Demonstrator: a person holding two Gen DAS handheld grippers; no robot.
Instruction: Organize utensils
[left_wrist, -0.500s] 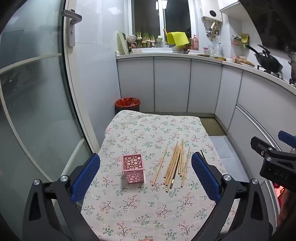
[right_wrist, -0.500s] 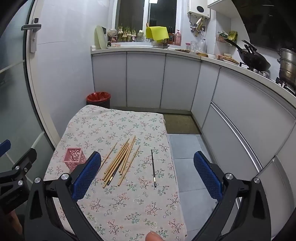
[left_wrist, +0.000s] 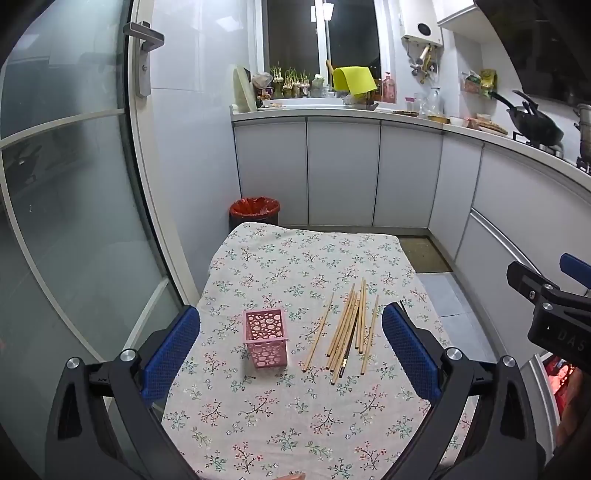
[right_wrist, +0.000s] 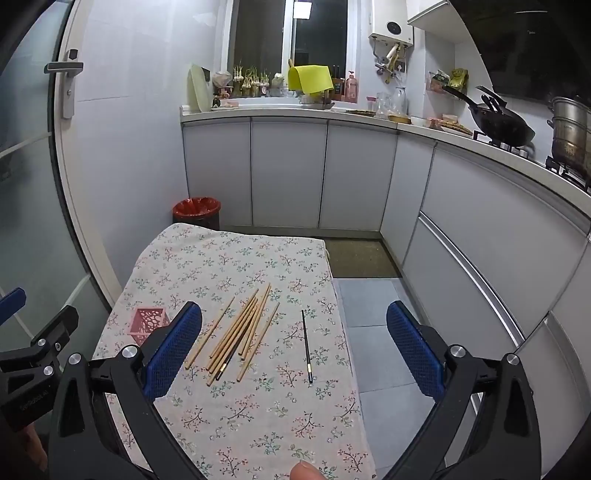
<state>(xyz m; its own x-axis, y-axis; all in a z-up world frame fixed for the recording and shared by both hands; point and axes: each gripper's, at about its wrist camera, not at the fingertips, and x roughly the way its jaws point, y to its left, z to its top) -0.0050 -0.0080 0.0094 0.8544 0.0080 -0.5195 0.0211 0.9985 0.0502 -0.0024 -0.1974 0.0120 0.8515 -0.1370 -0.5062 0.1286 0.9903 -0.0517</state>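
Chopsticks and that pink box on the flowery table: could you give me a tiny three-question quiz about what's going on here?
1. True or false: the pink holder already holds chopsticks.
2. Which lies apart from the wooden chopsticks? A) a spoon B) a single black chopstick C) a fork
3. Fill in: both the left gripper and right gripper are ____.

Key: 1 false, it looks empty; 2 B; 3 open, holding nothing.

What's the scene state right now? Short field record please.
surface: table with floral cloth
holder: pink perforated holder, upright, no utensils seen inside
wooden chopsticks: loose pile right of holder
black chopstick: lying alone, right of pile
left gripper: open, holding nothing
right gripper: open, holding nothing
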